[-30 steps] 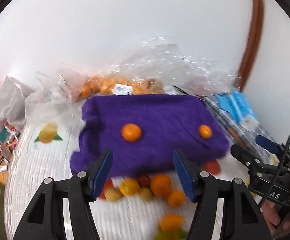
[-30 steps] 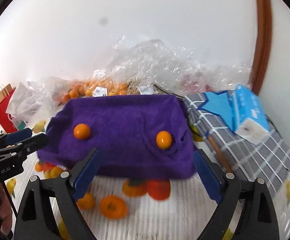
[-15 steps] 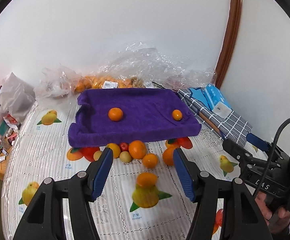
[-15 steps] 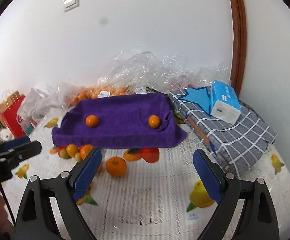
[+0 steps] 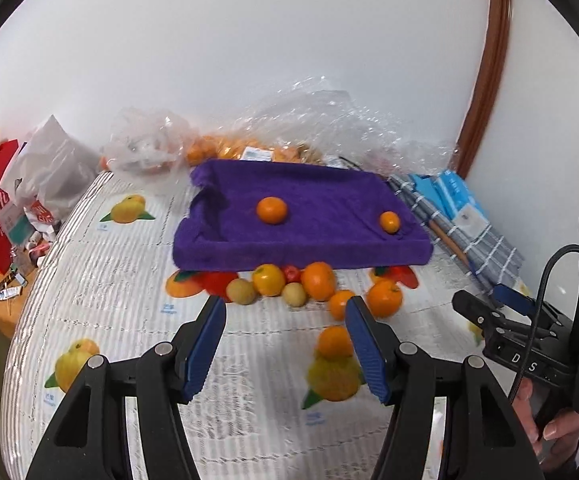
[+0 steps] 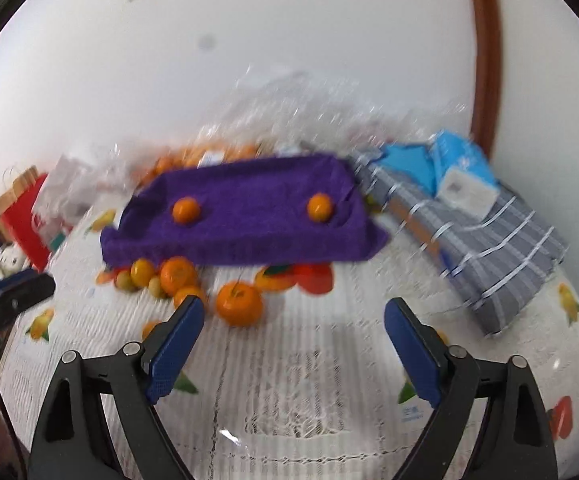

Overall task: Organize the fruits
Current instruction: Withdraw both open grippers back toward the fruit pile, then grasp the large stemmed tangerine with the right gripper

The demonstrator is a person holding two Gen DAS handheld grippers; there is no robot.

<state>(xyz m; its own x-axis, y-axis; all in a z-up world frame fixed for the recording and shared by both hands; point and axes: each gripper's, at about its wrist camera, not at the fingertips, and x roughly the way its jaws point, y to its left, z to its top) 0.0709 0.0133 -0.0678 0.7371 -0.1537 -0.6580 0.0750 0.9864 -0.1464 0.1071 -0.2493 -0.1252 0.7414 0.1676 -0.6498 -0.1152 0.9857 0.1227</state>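
1. Your purple towel [image 5: 301, 216] lies spread on the tabletop [image 5: 101, 280] toward the far side, and it looks like the sorting place: two oranges sit on it well apart, one at the left [image 5: 272, 210], a smaller one at the right [image 5: 389, 222]
2. The loose fruit [image 5: 289, 282] waits in a cluster just along the towel's near edge, oranges mixed with small yellowish ones and something red; one orange [image 5: 334, 342] sits apart, nearer you
3. Your left gripper [image 5: 285, 344] hangs above the tabletop on the near side of that cluster; its fingers [image 5: 205, 348] are spread wide, hold nothing and touch nothing. The lone orange shows just inside the right finger, so it seems the handiest pick
4. Your right gripper [image 6: 289, 344] is likewise wide open and empty, with a larger orange [image 6: 238, 304] just beyond its left finger. This view is blurred, so finer detail cannot be told
5. Bags of more oranges [image 5: 229, 148] lie behind the towel
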